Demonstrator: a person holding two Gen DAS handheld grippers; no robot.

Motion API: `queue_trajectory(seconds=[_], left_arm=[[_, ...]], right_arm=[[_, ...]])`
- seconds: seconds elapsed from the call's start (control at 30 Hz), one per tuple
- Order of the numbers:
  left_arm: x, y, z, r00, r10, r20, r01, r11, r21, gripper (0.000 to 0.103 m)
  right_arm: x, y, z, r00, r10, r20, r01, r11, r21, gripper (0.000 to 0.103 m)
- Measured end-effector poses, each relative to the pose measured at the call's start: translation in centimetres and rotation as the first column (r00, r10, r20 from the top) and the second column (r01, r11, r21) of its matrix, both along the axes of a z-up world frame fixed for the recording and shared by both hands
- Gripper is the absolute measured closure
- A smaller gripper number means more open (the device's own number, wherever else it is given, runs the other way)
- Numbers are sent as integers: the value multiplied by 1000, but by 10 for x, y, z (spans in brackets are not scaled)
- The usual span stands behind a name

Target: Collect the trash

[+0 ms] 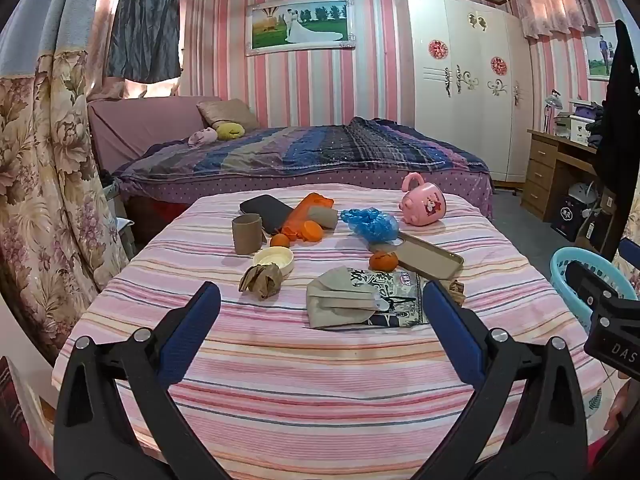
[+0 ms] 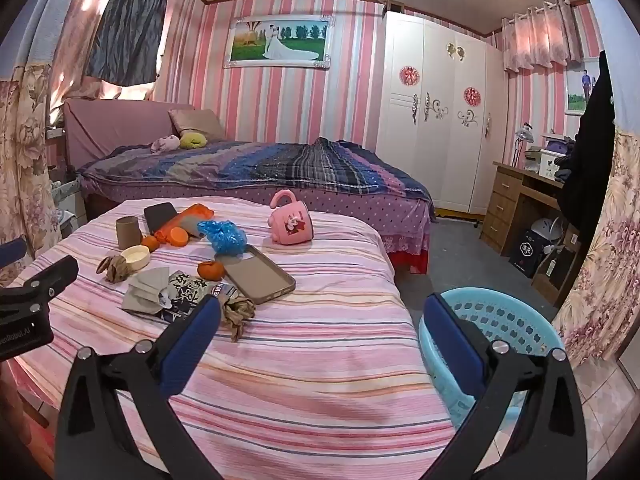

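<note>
- The left gripper (image 1: 320,316) tilts gently downward, jaws spread wide, nothing between them.
- The right gripper (image 2: 320,320), at its three o'clock, tilts likewise, wide open and empty.

Everything is placed relative to the phone case (image 1: 430,258) on the striped table (image 1: 320,368). A tangerine (image 1: 383,261) is set touching its left side, a crumpled bag (image 1: 372,224) behind it, a mug (image 1: 424,204) farther behind, tipped over. A snack packet (image 1: 394,300) is laid before it, and a basket (image 2: 500,320) stands to its right, off the table.
</note>
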State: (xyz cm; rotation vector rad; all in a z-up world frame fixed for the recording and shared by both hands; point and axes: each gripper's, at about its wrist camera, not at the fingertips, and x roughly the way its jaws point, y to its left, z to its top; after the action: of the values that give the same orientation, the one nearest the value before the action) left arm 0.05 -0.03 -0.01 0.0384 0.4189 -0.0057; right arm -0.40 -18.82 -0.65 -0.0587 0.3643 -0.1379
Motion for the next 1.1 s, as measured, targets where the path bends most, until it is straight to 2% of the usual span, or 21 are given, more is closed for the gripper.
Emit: queue_trajectory(seconds=[1.1], left_arm=[[-1, 1, -3, 1000, 3, 5, -3, 1000, -7, 5]], right_arm=[[3, -3, -1, 1000, -3, -15, 4, 1000, 8, 4]])
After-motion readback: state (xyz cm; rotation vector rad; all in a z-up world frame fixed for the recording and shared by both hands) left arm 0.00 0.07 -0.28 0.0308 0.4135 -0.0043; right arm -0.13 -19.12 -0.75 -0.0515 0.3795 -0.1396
